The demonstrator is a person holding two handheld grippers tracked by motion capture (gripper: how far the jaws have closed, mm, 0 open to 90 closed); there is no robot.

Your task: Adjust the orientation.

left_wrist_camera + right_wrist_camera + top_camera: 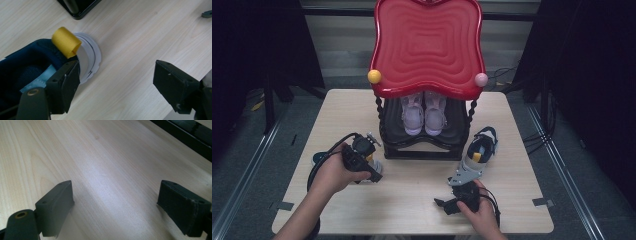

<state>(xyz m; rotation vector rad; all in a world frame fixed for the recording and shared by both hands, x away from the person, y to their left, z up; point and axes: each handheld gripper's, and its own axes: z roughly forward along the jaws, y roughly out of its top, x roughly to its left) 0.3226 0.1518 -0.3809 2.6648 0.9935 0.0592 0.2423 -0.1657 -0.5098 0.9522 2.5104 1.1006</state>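
A navy shoe (32,62) with a yellow heel loop (66,42) and a white sole lies on the wooden table. My left gripper (116,72) is open, jaws wide apart. Its left jaw rests against the shoe's heel, while the right jaw hangs over bare wood. In the high view the left gripper (374,174) sits at the table's left, just in front of the rack. A matching navy, white and yellow shoe (482,145) lies at the right. My right gripper (443,205) (116,192) is open near the front edge, with nothing between its jaws.
A rack with a red wavy top (427,45) and a black base (422,150) stands at mid-table. A pair of pale purple sandals (424,115) sits on its lower shelf. The base's corner (80,7) is close to the left gripper. Bare wood lies between the hands.
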